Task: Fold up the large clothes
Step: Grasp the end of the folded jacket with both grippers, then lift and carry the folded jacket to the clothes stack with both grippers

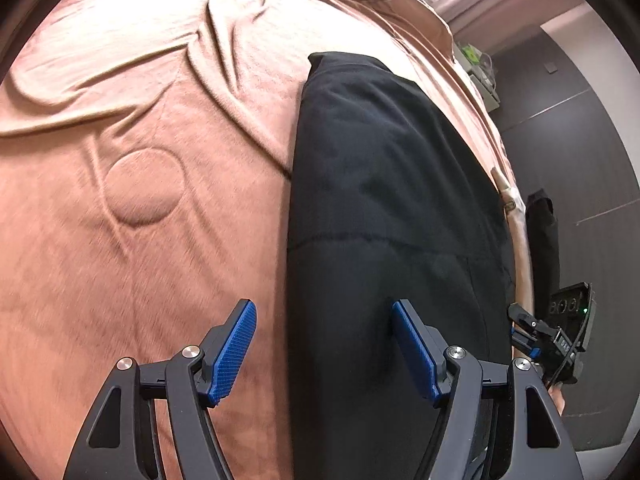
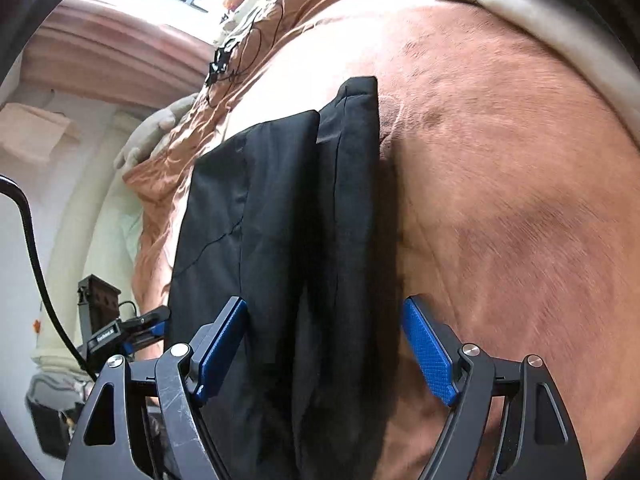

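Observation:
A black garment [image 1: 380, 200] lies folded lengthwise into a long strip on a brown blanket [image 1: 140, 240]. In the right wrist view the garment [image 2: 280, 220] shows two stacked lengthwise layers. My left gripper [image 1: 324, 344] is open above the garment's near left edge, one blue pad over the blanket and one over the cloth. My right gripper [image 2: 324, 348] is open above the garment's near right edge, holding nothing. The right gripper also shows at the right edge of the left wrist view [image 1: 532, 332], and the left gripper at the left of the right wrist view [image 2: 132, 328].
The brown blanket [image 2: 500, 200] covers a bed, with wrinkles at the far side. Black cables [image 2: 232, 56] and patterned bedding lie at the head end. A dark wardrobe [image 1: 580, 140] stands beside the bed. A pale cloth [image 2: 540, 12] lies at the far right.

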Demonstrator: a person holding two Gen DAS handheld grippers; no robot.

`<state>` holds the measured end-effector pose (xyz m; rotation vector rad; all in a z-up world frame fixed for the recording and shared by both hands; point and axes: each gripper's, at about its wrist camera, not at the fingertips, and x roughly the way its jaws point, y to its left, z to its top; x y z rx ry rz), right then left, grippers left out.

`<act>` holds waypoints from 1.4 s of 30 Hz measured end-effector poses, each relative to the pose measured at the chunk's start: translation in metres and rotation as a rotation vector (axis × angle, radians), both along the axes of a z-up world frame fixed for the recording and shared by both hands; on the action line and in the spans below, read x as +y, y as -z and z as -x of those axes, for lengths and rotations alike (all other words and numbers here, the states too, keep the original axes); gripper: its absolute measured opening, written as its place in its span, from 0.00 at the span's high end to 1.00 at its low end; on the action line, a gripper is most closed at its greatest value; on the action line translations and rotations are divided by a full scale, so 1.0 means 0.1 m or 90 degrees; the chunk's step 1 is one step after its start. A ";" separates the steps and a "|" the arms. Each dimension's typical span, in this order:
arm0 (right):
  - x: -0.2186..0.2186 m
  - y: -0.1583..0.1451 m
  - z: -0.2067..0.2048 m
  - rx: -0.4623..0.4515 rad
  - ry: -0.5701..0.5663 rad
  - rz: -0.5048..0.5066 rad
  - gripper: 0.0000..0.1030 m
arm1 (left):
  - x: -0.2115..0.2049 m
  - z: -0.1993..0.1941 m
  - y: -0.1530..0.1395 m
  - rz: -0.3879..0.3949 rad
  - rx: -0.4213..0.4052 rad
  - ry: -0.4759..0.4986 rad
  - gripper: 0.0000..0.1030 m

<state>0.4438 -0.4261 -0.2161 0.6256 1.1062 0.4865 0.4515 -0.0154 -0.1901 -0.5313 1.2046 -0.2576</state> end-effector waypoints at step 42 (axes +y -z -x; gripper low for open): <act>0.44 -0.60 -0.53 -0.096 -0.084 0.020 0.88 | -0.13 -0.46 -0.60 -0.035 -0.090 -0.012 0.73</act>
